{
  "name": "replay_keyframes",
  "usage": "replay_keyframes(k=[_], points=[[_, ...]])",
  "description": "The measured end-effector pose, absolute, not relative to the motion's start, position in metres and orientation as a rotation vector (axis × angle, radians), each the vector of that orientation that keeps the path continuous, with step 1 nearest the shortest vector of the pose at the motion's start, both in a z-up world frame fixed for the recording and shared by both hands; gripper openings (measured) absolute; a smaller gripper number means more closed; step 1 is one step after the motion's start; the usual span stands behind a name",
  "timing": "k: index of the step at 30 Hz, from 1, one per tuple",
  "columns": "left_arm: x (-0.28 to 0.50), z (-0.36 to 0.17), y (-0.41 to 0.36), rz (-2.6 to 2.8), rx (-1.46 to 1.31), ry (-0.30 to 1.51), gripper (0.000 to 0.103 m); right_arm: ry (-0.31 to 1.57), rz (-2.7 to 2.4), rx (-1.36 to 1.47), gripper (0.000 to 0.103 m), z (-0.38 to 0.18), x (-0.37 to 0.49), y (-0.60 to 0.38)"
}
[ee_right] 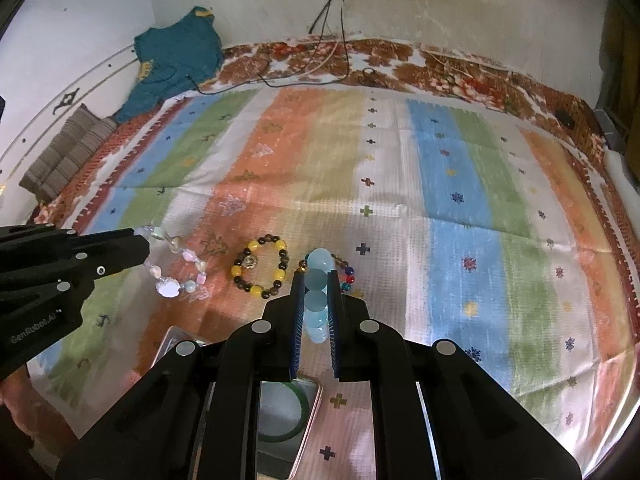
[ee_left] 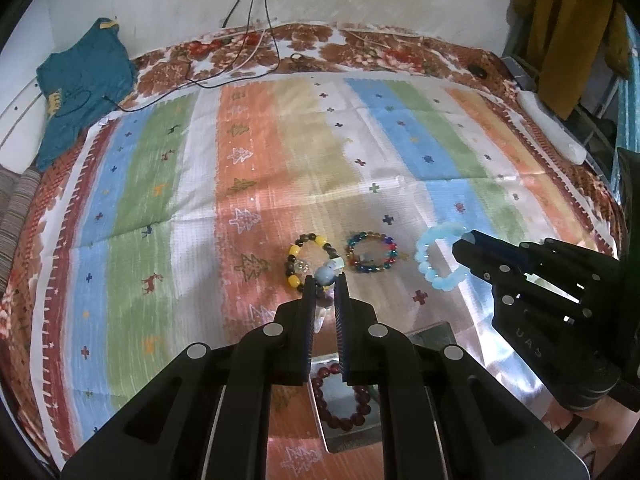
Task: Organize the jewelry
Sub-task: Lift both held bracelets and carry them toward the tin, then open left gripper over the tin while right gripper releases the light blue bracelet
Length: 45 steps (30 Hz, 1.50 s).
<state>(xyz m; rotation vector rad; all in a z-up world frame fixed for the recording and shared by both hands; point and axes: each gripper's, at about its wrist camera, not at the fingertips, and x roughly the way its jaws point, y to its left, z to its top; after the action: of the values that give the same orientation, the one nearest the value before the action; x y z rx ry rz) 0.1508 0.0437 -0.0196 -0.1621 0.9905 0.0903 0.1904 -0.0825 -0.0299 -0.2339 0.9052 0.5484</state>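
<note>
A bed [ee_left: 280,140] under a striped cloth [ee_right: 460,208] carries the yellow-and-dark bead bracelet [ee_right: 260,268] and the multicoloured bead bracelet [ee_left: 372,252] side by side. A metal tray [ee_left: 348,436] lies nearer. Far back rest a teal garment [ee_left: 84,88] and black cables [ee_left: 248,64].

Left hand-held gripper [ee_left: 325,280] clamps a pale beaded bracelet [ee_left: 325,276].

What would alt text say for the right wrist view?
Black right tongs grip a pale blue bead bracelet above a striped cloth. Left tongs hold a pastel bead bracelet; a yellow-and-brown bead bracelet lies between.
</note>
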Motion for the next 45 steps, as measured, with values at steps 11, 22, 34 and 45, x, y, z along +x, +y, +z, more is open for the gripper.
replay_keyframes(k=[11,22,34,45], points=[[0.127,-0.011,0.032,0.067,-0.145,0.956,0.009,0.830,0.612,-0.229,0.012,-0.013,0.159,-0.087],[0.105,-0.004,0.023,0.039,-0.137,0.922,0.009,0.820,0.634,-0.220,0.012,-0.008,0.142,-0.096],[0.094,-0.007,0.015,0.033,-0.125,0.931,0.009,0.828,0.662,-0.227,0.012,-0.008,0.122,-0.104],[0.090,-0.013,0.011,0.072,-0.086,0.952,0.027,0.883,0.656,-0.216,0.013,-0.017,0.119,-0.109]])
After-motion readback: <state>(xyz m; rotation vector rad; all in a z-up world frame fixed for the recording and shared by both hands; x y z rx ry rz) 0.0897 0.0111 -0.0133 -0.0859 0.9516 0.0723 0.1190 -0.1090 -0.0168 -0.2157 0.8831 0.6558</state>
